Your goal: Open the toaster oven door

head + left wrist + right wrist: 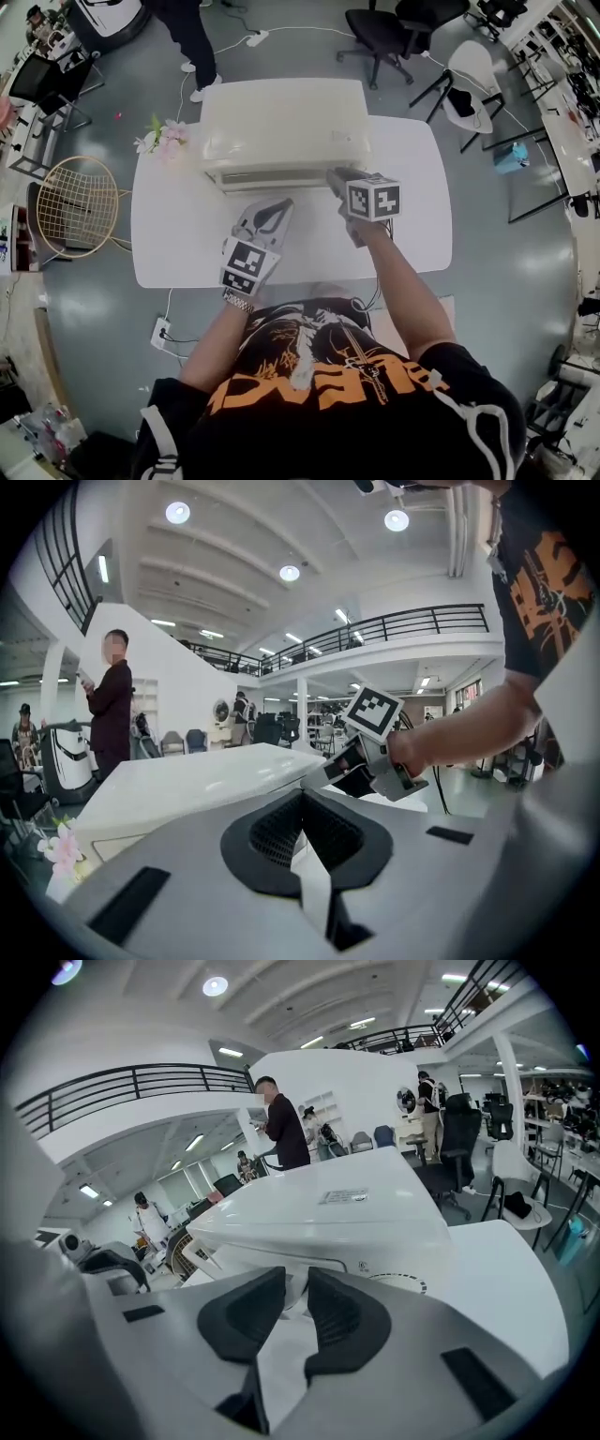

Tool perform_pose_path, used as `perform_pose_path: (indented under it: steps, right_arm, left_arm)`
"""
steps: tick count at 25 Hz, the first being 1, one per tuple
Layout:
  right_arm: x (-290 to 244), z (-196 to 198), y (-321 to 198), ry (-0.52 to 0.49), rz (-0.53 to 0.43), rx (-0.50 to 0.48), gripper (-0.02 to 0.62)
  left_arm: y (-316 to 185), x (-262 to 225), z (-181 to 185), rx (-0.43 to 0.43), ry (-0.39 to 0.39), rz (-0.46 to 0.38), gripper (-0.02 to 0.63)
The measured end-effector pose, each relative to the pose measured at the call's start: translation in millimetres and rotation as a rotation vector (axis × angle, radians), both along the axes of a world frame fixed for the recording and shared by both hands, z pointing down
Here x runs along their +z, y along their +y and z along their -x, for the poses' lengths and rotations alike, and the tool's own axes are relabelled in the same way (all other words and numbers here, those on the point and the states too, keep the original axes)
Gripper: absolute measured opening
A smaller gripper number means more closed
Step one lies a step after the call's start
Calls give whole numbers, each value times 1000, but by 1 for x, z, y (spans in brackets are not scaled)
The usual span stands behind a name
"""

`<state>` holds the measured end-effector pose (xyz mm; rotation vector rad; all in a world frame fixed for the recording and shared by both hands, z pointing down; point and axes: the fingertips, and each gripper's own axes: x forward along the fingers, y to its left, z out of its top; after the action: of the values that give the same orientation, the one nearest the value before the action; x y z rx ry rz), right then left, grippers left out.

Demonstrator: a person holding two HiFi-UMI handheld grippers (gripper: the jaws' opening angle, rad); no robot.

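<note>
Right gripper [298,1285]: jaws slightly apart, placed at the toaster oven door [267,178] for gripping.
Left gripper [302,797]: jaws together, empty, held aside.

- The left gripper [275,210] is held low in front of the torso and points forward and slightly right. The left marker cube [246,265] sits at its near end.
- The left gripper's pads [272,832] are pressed together, with nothing between them.
- The left forearm [214,342] is bare and angles forward from the body.
- The right gripper [335,176] reaches farther forward than the left one. The right marker cube [373,198] is just behind its jaws.
- The right gripper's pads [347,1321] stand a narrow gap apart.
- The right forearm [405,292] is bare and stretched out, and the right hand [412,752] is wrapped around the gripper's body.
</note>
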<state>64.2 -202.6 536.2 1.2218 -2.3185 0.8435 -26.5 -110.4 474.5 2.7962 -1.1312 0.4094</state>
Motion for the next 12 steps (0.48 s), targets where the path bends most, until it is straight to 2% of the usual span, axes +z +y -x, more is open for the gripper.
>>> perform_pose_path:
  steps: [6, 12]
  right_arm:
    - [2, -2, 21, 13, -2, -15, 91]
    - [17, -2, 62, -8, 56, -58, 95]
  left_arm:
    - [8, 8, -12, 38, -28, 16, 21]
    - [22, 11, -16, 68, -31, 34, 21]
